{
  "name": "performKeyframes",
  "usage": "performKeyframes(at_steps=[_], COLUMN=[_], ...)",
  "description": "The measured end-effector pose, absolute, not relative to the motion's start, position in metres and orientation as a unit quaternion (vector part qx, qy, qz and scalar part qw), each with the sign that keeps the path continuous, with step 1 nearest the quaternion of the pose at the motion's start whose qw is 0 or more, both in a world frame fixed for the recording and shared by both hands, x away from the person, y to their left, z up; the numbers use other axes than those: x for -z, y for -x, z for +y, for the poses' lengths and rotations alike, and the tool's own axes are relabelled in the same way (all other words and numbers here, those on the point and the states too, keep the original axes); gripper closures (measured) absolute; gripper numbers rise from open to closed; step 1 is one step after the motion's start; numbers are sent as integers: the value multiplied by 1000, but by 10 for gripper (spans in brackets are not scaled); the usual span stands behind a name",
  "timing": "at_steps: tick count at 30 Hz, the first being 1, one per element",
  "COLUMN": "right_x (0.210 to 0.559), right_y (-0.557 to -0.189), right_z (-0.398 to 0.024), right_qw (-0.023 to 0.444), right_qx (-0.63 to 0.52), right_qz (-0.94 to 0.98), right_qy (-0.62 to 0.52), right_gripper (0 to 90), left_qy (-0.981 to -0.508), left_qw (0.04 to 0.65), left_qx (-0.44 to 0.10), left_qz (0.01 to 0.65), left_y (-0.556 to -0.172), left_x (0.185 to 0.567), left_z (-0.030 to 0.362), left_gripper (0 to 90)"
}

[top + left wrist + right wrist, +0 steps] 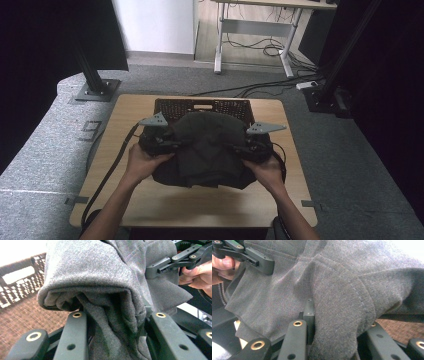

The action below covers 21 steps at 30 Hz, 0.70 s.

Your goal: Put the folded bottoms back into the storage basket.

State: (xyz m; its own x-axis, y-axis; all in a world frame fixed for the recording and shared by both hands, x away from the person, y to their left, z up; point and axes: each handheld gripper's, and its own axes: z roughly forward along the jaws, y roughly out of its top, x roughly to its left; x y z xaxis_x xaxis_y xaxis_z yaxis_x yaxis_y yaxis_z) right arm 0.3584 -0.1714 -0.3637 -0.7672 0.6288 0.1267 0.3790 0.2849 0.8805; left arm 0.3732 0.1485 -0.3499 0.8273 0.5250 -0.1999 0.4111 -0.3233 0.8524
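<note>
**Folded grey garment held by both grippers over the basket**

A dark grey folded garment [207, 147], a thick knit like a sweatshirt, sits between 2 hand-held grippers above the middle of the wooden bench [150, 200]. Its far part overlaps the near rim of a dark brown woven basket [200, 106] that stands at the far edge of the bench; its near part hangs toward the person.

The left gripper [162, 142] meets the garment's left side, with the person's left hand [142, 162] wrapped around it. In the left gripper view, a thick fold of cloth [110, 315] is bunched between the 2 black jaws, which are clamped on it. The basket wall [20, 282] and its woven floor show behind, and the other gripper [175, 261] bites the far side of the fabric.

The right gripper [247, 147] meets the garment's right side, held by the right hand [267, 172]. In the right gripper view, a stitched, folded edge of the garment [337, 315] fills the gap between the jaws, which press on it from both sides. The left gripper [249, 257] shows at the top left, closed on the cloth.

Black cables trail off the near bench edge at each side.
</note>
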Motion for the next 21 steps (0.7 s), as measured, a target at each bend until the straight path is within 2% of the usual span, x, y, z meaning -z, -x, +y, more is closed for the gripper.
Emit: performKeyframes(at_steps=[11, 21], right_x=[340, 335], right_y=[-397, -438], right_z=[-167, -157], right_qw=[164, 199], right_qx=[-508, -494], right_qz=[784, 783], right_qy=[-317, -320], right_gripper=[687, 688], left_qy=[-808, -802], left_qw=[509, 512], left_qx=[-75, -89], left_qz=[288, 293], left_y=[-416, -456], left_x=[325, 327], left_z=[148, 149], left_gripper=[643, 643])
